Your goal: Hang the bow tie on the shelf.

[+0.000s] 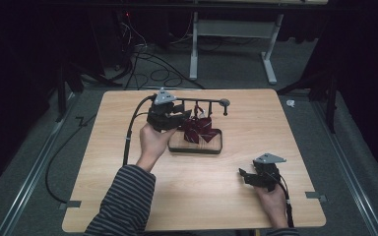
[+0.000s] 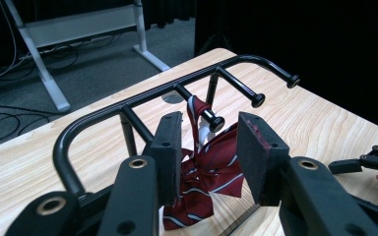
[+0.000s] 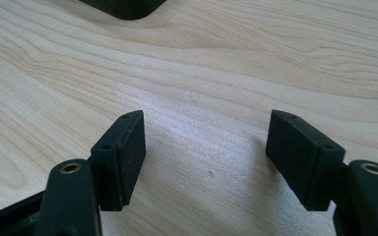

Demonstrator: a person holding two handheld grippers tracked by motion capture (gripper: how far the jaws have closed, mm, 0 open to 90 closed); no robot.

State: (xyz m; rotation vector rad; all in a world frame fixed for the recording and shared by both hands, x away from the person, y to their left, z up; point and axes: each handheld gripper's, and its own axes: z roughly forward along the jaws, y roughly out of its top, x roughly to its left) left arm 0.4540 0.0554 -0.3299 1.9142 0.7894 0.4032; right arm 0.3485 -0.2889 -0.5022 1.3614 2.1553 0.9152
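A black peg rack (image 1: 203, 101) rises from a dark-rimmed base (image 1: 197, 150) at the middle of the wooden table (image 1: 128, 196). A dark red striped tie (image 1: 199, 129) hangs from one peg and bunches on the base. My left gripper (image 1: 183, 116) is at the rack's left side. In the left gripper view it (image 2: 209, 142) stands open, with the tie (image 2: 211, 169) just beyond and between the jaws and the rack bar (image 2: 142, 98) arching above. My right gripper (image 1: 244, 175) is low over the front right of the table. It (image 3: 206, 147) is open wide over bare wood.
A corner of the rack's base (image 3: 123, 7) lies ahead of the right gripper. The other gripper (image 2: 369, 162) shows at the far right of the left gripper view. Behind the table are a white desk frame (image 1: 194, 49) and loose cables (image 1: 152, 64) on grey carpet.
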